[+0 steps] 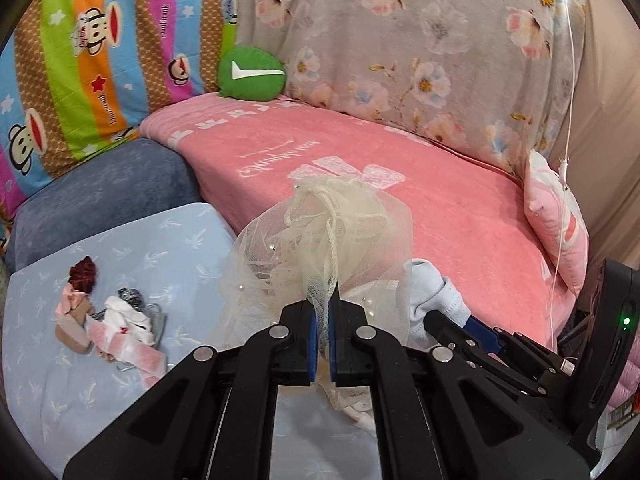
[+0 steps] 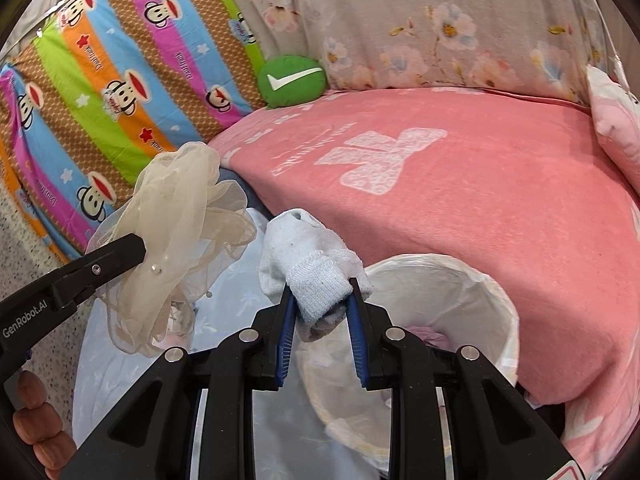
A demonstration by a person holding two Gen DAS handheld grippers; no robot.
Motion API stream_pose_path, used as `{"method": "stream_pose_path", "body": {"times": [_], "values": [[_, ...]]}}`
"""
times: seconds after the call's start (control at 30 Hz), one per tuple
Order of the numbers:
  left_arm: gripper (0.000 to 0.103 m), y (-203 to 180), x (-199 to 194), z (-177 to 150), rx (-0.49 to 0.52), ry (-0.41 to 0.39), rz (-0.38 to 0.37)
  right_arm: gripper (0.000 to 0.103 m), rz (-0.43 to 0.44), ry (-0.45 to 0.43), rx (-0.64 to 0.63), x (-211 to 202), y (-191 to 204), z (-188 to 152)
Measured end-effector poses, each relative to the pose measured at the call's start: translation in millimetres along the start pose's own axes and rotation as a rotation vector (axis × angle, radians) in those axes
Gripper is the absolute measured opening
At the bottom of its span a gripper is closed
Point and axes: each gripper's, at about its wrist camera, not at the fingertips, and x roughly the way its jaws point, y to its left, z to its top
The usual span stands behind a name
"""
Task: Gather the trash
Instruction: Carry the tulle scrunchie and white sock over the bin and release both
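My left gripper point(image 1: 323, 300) is shut on a cream tulle bundle with pearls point(image 1: 320, 236), held up over the bed. The same tulle bundle point(image 2: 180, 208) shows at the left of the right wrist view, pinched by the left gripper point(image 2: 140, 250). My right gripper point(image 2: 320, 288) is shut on a pale blue sock point(image 2: 308, 256), held just above the rim of a white-lined bin point(image 2: 472, 292). In the left wrist view the sock point(image 1: 432, 292) and right gripper point(image 1: 434, 316) sit close to the right of the tulle.
A small heap of cloth scraps point(image 1: 108, 316) lies on the light blue sheet point(image 1: 48, 380) at the left. A pink blanket point(image 1: 440, 216) covers the bed, with a green cushion point(image 1: 252, 74), a pink pillow point(image 1: 556, 216) and a hanging white cord point(image 1: 570, 80).
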Motion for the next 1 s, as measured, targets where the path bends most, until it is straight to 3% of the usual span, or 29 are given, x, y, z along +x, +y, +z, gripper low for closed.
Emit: {"method": "stream_pose_path", "body": {"times": [0.4, 0.8, 0.9, 0.97, 1.0], "values": [[0.006, -41.3, 29.0, -2.4, 0.052, 0.059, -0.055, 0.024, -0.050, 0.003, 0.070, -1.0, -51.0, -3.3], [0.008, -56.7, 43.3, -0.9, 0.055, 0.082, -0.068, 0.025, -0.067, 0.003, 0.085, 0.1, -63.7, -1.7], [0.020, -58.7, 44.1, -0.6, 0.057, 0.077, -0.066, 0.027, -0.071, 0.002, 0.087, 0.8, -63.7, -1.8], [0.041, -58.9, 44.3, 0.3, 0.056, 0.072, -0.061, 0.028, -0.074, 0.004, 0.087, 1.5, -63.7, -2.4], [0.046, -58.5, 43.9, 0.6, 0.053, 0.066, -0.058, 0.028, -0.074, 0.005, 0.087, 2.0, -64.6, -2.2]]}}
